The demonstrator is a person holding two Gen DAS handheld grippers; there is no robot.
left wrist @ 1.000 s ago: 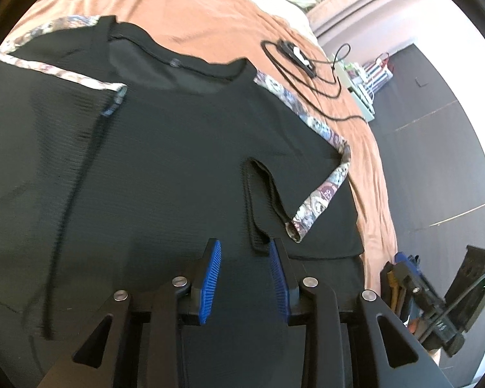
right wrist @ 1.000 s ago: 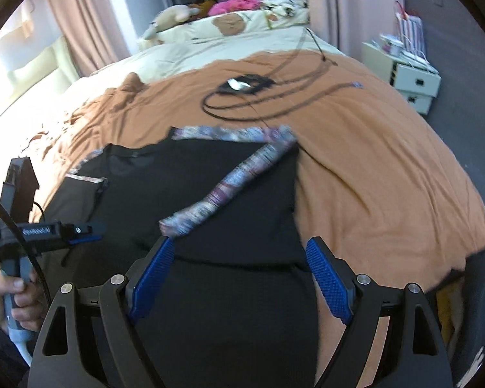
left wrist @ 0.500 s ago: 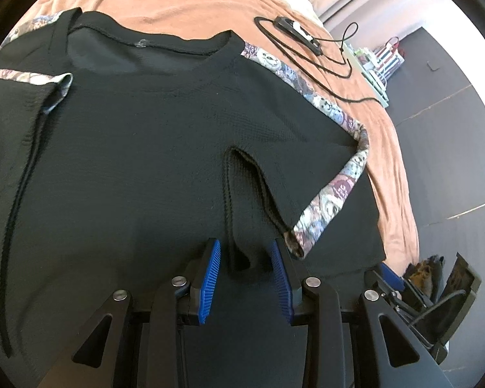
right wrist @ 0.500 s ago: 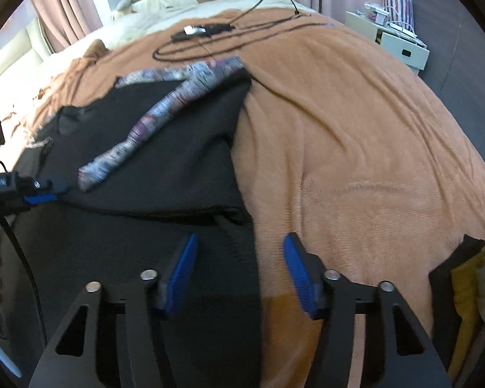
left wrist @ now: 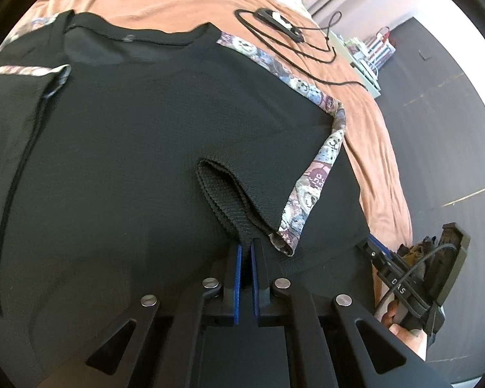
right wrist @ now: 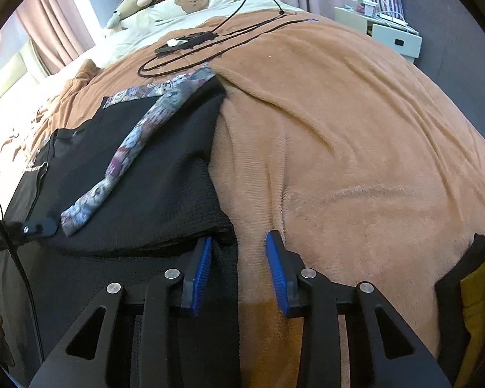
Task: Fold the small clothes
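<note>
A black T-shirt (left wrist: 139, 148) with patterned shoulder strips lies flat on the brown blanket (right wrist: 355, 148). Its right sleeve (left wrist: 274, 174) is folded inward over the body. My left gripper (left wrist: 246, 246) is shut on the ribbed cuff (left wrist: 224, 195) of that sleeve. My right gripper (right wrist: 239, 242) is open, low over the shirt's side edge (right wrist: 224, 258), one finger on the black cloth and one on the blanket. The shirt also shows in the right wrist view (right wrist: 165, 194), with the patterned strip (right wrist: 135, 148) lying across it.
A black cable and small device (left wrist: 281, 22) lie on the blanket beyond the shirt's shoulder. Pillows and plush toys (right wrist: 190, 0) are at the bed's head. A white bedside unit (right wrist: 384, 32) stands right. Dark and yellow clothes (right wrist: 475, 291) lie at the bed's right edge.
My left gripper closed on the sleeve cuff after moving up to it. My right gripper came down to the shirt's side edge and narrowed its opening.
</note>
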